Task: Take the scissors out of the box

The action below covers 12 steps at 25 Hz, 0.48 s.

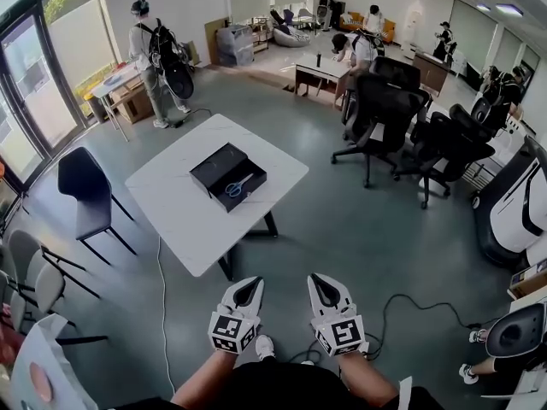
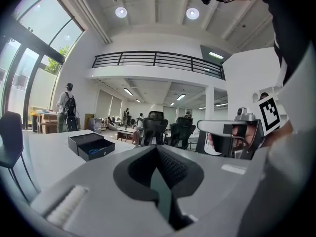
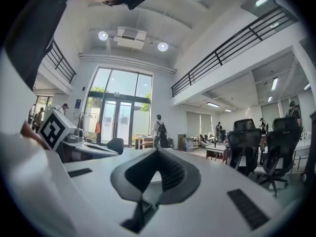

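Finding: the open black rectangular box [image 1: 227,176] sits near the middle of the white square tabletop [image 1: 179,225]. The blue-handled scissors [image 1: 238,185] lie flat inside its nearer compartment. The task's step is not yet begun.

Left hand-held gripper [image 1: 250,285]: jaws together, nothing between them. Right hand-held gripper [image 1: 320,282]: jaws likewise together and empty. Both are held close to the person's body, well apart from the tabletop and pointing roughly towards it.

Risks noted:
- A thin white cable [image 1: 161,297] runs across the floor beside the near corner of the tabletop, so an approach on that side could snag a foot.
- The scissors lie flat and low in the box, so jaws opened late or too narrowly would likely slip off the handles or strike the box wall.
- The box looks light, and with nothing holding it down it may slide or lift along with the scissors.
- A pinch on one handle loop alone could let the blades swing open.
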Tool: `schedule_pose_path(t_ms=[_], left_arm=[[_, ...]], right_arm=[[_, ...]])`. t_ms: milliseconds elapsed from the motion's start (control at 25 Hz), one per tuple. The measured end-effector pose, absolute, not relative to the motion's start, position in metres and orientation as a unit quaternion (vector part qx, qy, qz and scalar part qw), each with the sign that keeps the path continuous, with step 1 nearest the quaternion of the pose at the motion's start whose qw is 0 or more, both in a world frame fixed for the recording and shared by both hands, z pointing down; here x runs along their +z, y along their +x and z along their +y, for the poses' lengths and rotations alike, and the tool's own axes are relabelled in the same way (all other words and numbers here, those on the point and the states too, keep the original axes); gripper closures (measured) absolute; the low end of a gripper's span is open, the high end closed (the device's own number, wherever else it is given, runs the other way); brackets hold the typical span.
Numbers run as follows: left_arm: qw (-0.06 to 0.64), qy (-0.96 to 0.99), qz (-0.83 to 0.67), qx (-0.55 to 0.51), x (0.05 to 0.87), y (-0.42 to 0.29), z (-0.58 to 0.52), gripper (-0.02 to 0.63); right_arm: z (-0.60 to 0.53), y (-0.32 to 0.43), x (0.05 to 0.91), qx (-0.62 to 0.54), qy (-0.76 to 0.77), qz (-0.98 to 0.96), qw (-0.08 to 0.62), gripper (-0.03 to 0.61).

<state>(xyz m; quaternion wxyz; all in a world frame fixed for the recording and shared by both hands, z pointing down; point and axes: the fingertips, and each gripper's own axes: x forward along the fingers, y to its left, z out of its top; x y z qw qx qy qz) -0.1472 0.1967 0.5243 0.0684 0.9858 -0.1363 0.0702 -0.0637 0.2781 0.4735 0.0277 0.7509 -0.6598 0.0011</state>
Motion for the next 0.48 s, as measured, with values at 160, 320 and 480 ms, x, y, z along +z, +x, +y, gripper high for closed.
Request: schedule_pose_path(t_ms=[160, 320, 480], left_arm=[[0.054, 0.987, -0.134, 0.071, 0.525, -0.155, 0.179, 0.604], [0.052, 0.988, -0.125, 0.076, 0.529, -0.16, 0.167, 0.604], [0.053, 0.988, -0.12, 0.078, 0.531, -0.165, 0.155, 0.604]], right_arm=[[0.262, -0.068, 0.466, -0.009, 0.751, -0.66, 0.01, 0.572], [0.248, -0.068, 0.47, -0.005, 0.758, -0.652, 0.013, 0.572], [0.24, -0.068, 0.474, 0.0, 0.771, -0.637, 0.011, 0.572]])
